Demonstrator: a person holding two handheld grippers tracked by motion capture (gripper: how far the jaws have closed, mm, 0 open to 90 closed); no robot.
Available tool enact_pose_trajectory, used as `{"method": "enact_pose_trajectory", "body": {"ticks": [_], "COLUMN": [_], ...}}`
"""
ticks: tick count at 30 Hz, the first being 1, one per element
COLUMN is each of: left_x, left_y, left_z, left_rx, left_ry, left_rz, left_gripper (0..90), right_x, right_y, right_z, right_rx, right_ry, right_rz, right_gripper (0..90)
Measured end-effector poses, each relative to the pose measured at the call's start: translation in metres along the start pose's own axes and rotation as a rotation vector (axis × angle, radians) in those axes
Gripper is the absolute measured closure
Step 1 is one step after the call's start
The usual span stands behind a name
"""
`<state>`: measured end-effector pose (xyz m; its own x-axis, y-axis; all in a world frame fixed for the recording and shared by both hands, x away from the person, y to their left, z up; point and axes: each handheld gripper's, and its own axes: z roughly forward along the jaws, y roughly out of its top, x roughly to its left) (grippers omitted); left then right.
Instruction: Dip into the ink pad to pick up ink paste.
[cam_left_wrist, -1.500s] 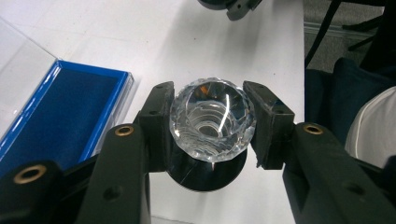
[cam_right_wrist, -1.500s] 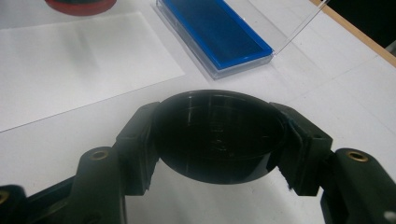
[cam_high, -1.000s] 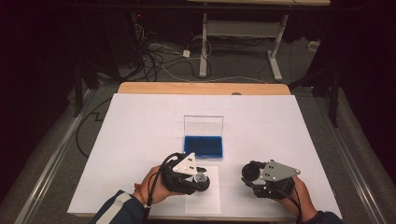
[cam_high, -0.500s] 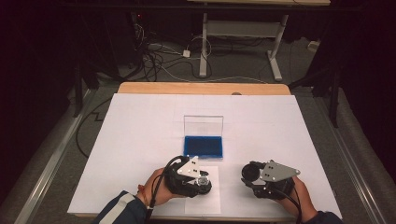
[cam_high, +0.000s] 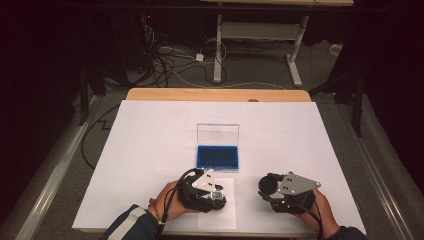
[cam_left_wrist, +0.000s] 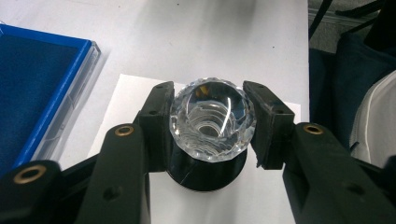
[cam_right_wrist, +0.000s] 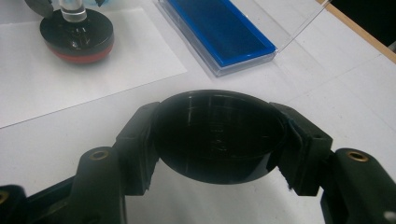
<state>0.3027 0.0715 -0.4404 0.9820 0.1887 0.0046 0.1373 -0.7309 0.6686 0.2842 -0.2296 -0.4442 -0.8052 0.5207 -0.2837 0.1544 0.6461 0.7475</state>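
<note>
My left gripper (cam_left_wrist: 208, 111) is shut on a clear faceted crystal knob (cam_left_wrist: 212, 122) that stands on a round black base (cam_left_wrist: 208, 175). In the high view this gripper (cam_high: 216, 196) sits over a small white sheet (cam_high: 220, 217) near the table's front edge. My right gripper (cam_right_wrist: 217, 128) is shut on a round black lid (cam_right_wrist: 217, 140), held just above the table. In the high view it (cam_high: 266, 187) is at the front right. The right gripper view also shows the black base with a red underside (cam_right_wrist: 77, 39) at upper left.
A blue-lined case (cam_high: 217, 156) with its clear lid (cam_high: 217, 134) standing upright lies mid-table, just beyond the left gripper. The table has a white covering (cam_high: 150, 150) and a wooden far edge (cam_high: 215, 94). Cables and a desk frame lie on the floor behind.
My left gripper has shifted slightly nearer and to the right with the crystal knob in it. The right gripper has kept still.
</note>
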Motion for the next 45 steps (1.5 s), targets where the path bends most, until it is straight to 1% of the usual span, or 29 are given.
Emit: {"method": "enact_pose_trajectory", "body": {"ticks": [2, 4, 7, 9, 11, 14, 19, 25, 31, 35, 38, 45], "left_x": [0.0, 0.0, 0.0, 0.001, 0.0, 0.001, 0.002, 0.003, 0.001, 0.003, 0.002, 0.002], "left_y": [0.0, -0.001, -0.002, -0.003, -0.003, -0.005, -0.006, -0.007, -0.007, -0.009, -0.009, -0.011], "left_z": [0.0, 0.001, 0.007, 0.007, 0.007, 0.007, 0.008, 0.008, 0.009, 0.009, 0.009, 0.01], "left_rx": [-0.005, 0.003, 0.016, 0.004, 0.01, 0.002, -0.003, -0.006, -0.008, -0.022, -0.022, -0.033], "left_ry": [0.001, 0.007, 0.004, -0.001, 0.003, -0.001, -0.007, -0.015, -0.002, -0.011, -0.006, -0.009], "left_rz": [-0.002, 0.0, -0.005, -0.014, -0.007, -0.026, -0.034, -0.034, -0.035, -0.043, -0.046, -0.052], "left_gripper": [54.1, 54.1, 54.2, 54.1, 54.2, 54.2, 54.2, 54.2, 54.2, 54.2, 54.2, 54.2], "right_x": [0.0, 0.0, 0.0, 0.0, 0.0, 0.0, 0.0, 0.001, 0.001, 0.001, 0.001, 0.001], "right_y": [0.0, 0.0, 0.0, 0.0, 0.0, 0.0, 0.0, 0.001, 0.001, 0.001, 0.001, 0.001], "right_z": [0.0, 0.0, 0.0, 0.0, 0.0, 0.0, 0.0, -0.001, 0.0, 0.0, 0.0, -0.001], "right_rx": [-0.001, 0.0, 0.002, 0.001, 0.002, 0.003, 0.003, -0.004, -0.003, -0.002, -0.002, -0.004], "right_ry": [0.0, 0.0, 0.001, 0.002, 0.001, 0.002, 0.001, -0.003, -0.004, -0.004, -0.002, 0.0], "right_rz": [0.001, 0.0, -0.001, -0.001, -0.001, -0.002, -0.005, -0.006, -0.006, -0.004, -0.01, -0.008], "right_gripper": [38.4, 38.4, 38.4, 38.4, 38.4, 38.3, 38.4, 38.4, 38.4, 38.4, 38.4, 38.4]}}
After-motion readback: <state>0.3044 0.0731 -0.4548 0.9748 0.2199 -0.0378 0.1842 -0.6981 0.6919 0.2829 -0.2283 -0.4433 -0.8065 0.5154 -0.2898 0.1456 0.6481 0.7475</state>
